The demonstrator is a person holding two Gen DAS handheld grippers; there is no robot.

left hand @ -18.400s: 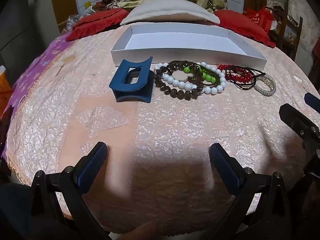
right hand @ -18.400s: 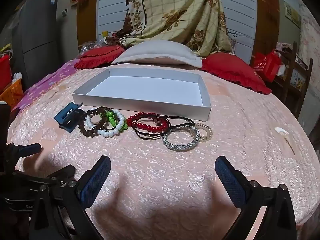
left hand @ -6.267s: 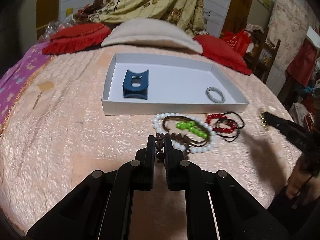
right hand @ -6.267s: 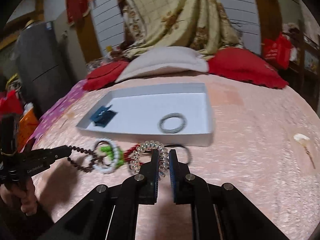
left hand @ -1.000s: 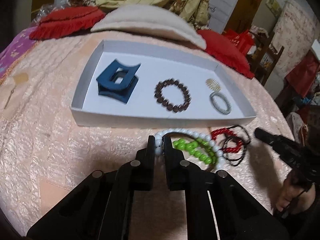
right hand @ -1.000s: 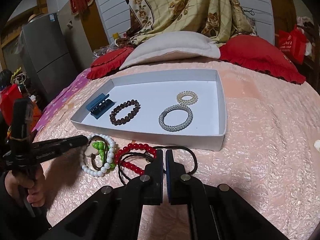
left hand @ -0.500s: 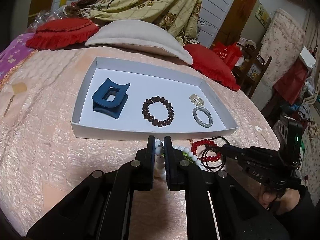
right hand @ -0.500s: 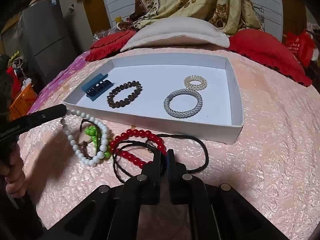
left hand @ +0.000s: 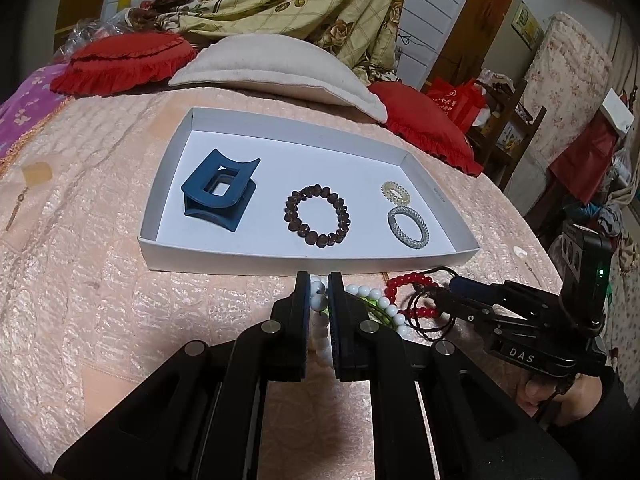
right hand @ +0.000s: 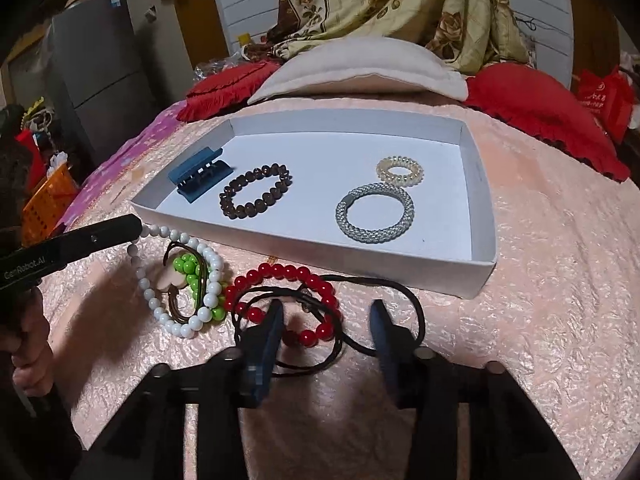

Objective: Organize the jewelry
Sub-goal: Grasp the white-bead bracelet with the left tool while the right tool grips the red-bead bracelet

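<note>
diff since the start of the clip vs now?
Hair claw, brown bracelet, silver bangle and coil hair tie moved from bedspread into the tray. Left gripper closed on the white beads; right gripper just opening over the red bracelet. Tray stayed put.

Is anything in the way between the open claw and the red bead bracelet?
Nothing blocks it. The right claw has just been opening, over the red bead bracelet. But a black cord is tangled through the beads.

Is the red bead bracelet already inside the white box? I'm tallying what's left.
No, the red bead bracelet lies on the bedspread in front of the white box, tangled with a black cord.
</note>
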